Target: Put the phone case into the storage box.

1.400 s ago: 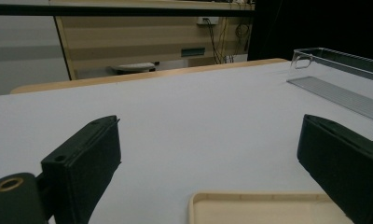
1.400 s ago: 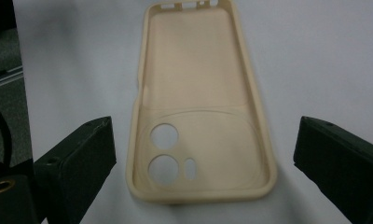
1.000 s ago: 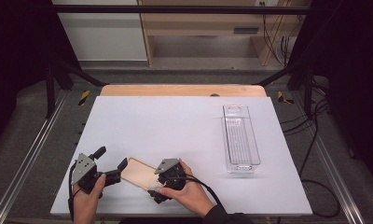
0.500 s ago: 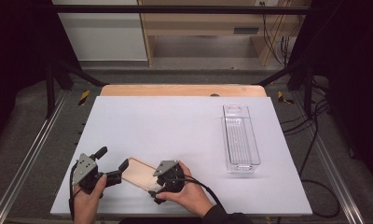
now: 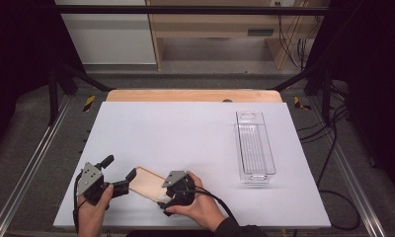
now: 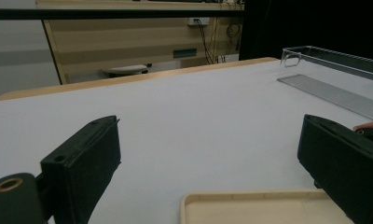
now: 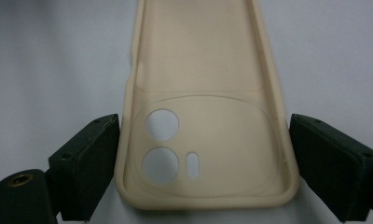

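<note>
Left hand-held gripper sits jaws apart at the left end of the beige phone case, not gripping. Case lies flat, open side up, near the front edge of the tabletop. Right hand-held gripper straddles its camera-cutout end, jaws apart, unclamped. Looks light, soft, flexible; pinch across the side rims, gently. Clear tray stands well to the right.
</note>
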A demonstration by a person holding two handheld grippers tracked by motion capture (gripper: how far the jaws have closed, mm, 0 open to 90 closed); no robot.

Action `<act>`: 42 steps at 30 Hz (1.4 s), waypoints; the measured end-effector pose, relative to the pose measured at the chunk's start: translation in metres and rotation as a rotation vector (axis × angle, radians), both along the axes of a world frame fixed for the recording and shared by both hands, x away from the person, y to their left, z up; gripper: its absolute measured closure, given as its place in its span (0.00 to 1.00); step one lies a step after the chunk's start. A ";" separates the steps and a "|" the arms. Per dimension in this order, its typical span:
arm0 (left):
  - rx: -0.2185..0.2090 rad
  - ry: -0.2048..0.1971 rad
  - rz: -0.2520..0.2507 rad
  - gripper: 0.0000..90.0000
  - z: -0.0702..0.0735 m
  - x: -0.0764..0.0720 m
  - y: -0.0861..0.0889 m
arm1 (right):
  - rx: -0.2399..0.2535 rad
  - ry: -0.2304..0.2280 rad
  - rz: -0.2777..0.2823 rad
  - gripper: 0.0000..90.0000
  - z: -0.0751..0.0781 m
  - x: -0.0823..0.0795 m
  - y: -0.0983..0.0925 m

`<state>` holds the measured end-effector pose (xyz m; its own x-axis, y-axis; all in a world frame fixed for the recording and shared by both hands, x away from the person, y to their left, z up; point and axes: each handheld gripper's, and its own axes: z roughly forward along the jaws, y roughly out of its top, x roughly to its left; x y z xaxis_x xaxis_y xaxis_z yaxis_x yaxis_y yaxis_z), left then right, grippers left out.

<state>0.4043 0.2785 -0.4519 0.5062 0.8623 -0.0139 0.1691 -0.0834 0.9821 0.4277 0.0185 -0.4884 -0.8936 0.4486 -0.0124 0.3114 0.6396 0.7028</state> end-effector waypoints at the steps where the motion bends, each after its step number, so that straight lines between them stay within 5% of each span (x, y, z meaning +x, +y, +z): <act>1: 0.000 0.000 0.000 0.06 0.000 0.000 0.000 | 0.000 0.006 -0.002 0.14 0.001 0.000 0.000; 28: 0.038 -0.052 0.003 0.06 0.004 -0.003 -0.003 | 0.027 0.002 -0.048 0.16 0.021 0.014 -0.030; 33: 0.080 -0.062 -0.017 0.05 0.004 -0.003 -0.010 | 0.026 -0.013 -0.076 0.16 0.035 0.021 -0.043; 42: 0.234 -0.105 -0.102 0.03 0.002 -0.006 -0.035 | 0.005 -0.019 -0.114 0.16 0.059 0.032 -0.067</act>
